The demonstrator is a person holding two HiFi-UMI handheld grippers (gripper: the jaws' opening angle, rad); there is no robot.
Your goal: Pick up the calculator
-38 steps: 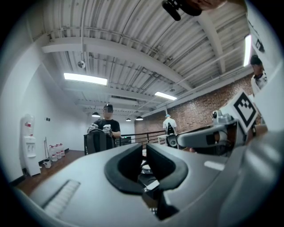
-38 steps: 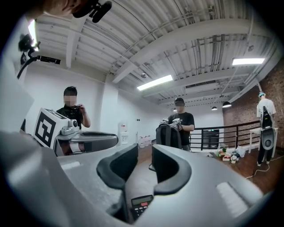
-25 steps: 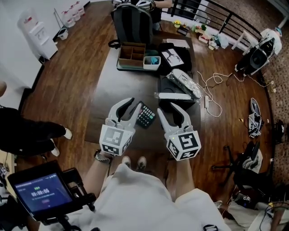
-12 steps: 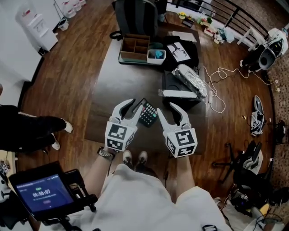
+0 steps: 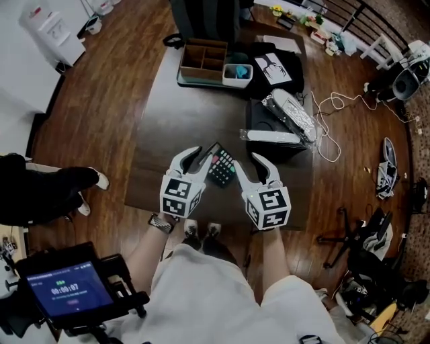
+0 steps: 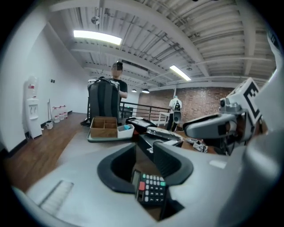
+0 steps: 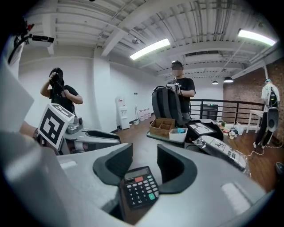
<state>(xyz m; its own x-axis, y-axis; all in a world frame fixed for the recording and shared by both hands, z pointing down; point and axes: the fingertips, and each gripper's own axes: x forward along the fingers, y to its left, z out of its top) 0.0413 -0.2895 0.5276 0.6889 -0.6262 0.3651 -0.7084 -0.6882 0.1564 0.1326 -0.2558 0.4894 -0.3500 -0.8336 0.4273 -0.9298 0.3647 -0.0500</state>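
Observation:
The black calculator (image 5: 220, 166) with a red and a green key lies flat near the front edge of the dark table (image 5: 175, 121). It sits between my two grippers in the head view. My left gripper (image 5: 195, 160) hovers just left of it, open, nothing between its fingers. My right gripper (image 5: 252, 166) hovers just right of it, also open and empty. In the left gripper view the calculator (image 6: 151, 188) shows low, beneath the spread jaws of that gripper (image 6: 144, 156). The right gripper view shows the calculator (image 7: 140, 186) likewise under its gripper (image 7: 144, 163).
At the table's far end stand a wooden compartment tray (image 5: 204, 59), a white cup (image 5: 237, 72) and a backpack (image 5: 201, 13). A black box (image 5: 275, 144) with a foil-wrapped pack (image 5: 289, 113) sits right of the calculator. A bystander's dark sleeve (image 5: 40, 195) is at left.
Both grippers have sunk toward the table on either side of the calculator. The left jaws stand a little wider than before.

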